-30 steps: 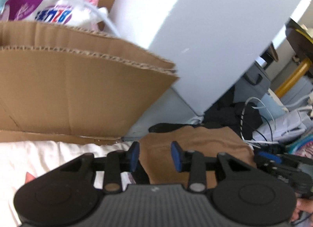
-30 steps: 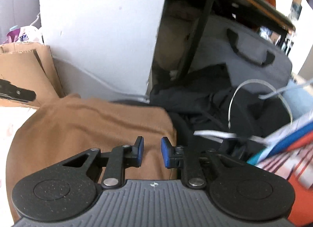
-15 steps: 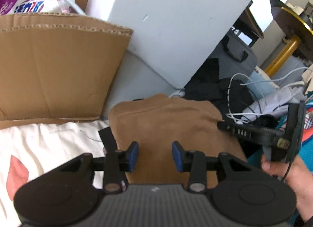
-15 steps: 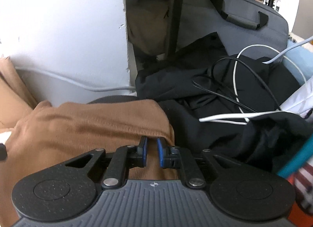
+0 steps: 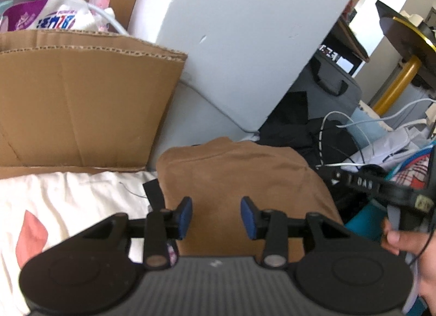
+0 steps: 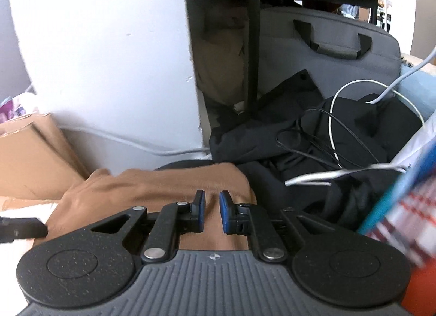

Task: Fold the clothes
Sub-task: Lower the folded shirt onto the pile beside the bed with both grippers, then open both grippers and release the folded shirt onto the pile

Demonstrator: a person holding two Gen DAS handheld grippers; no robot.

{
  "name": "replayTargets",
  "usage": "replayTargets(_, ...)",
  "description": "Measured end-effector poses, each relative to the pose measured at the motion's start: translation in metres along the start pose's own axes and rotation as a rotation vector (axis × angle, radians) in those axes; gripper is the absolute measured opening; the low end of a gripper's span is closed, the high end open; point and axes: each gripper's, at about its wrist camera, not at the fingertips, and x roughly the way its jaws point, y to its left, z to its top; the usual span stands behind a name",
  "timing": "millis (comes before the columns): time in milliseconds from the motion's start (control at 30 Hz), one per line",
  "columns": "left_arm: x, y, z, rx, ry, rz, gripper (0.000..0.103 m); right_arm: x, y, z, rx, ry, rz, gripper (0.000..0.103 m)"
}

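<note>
Left gripper (image 5: 216, 216) hovers over the near part of the brown garment (image 5: 239, 174), blue pads apart, nothing between them; right gripper (image 6: 212, 211) sits at that garment's right edge, pads close together with a narrow gap, no cloth visibly pinched. Garment lies folded on the cream sheet (image 5: 68, 201), touching it. Beyond the garment: cardboard box (image 5: 81, 103) far left, black clothes (image 6: 313, 136) right, white panel (image 5: 259, 43) behind.

Brown garment (image 5: 239, 177), blue-padded tongs (image 5: 216, 218), seemingly red-checked cloth (image 6: 408, 212), cream sheet (image 5: 68, 201).
</note>
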Motion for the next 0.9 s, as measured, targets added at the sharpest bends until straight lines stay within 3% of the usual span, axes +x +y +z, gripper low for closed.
replayTargets(233, -0.014, -0.011, -0.02, -0.013, 0.013, -0.03, 0.042, -0.023, 0.007, -0.046, -0.096, 0.039, -0.024, 0.017)
replayTargets(433, -0.02, -0.006, -0.035, -0.067, 0.036, -0.03, 0.042, -0.023, -0.002, -0.071, -0.101, 0.049, -0.063, 0.017)
replayTargets(667, -0.02, -0.007, -0.056, -0.054, 0.074, 0.004, 0.041, -0.025, -0.015, -0.087, -0.132, 0.055, -0.119, 0.014)
replayTargets(900, -0.027, -0.012, -0.083, -0.031, 0.113, 0.06, 0.041, -0.053, -0.01, -0.107, -0.226, 0.031, -0.176, 0.015)
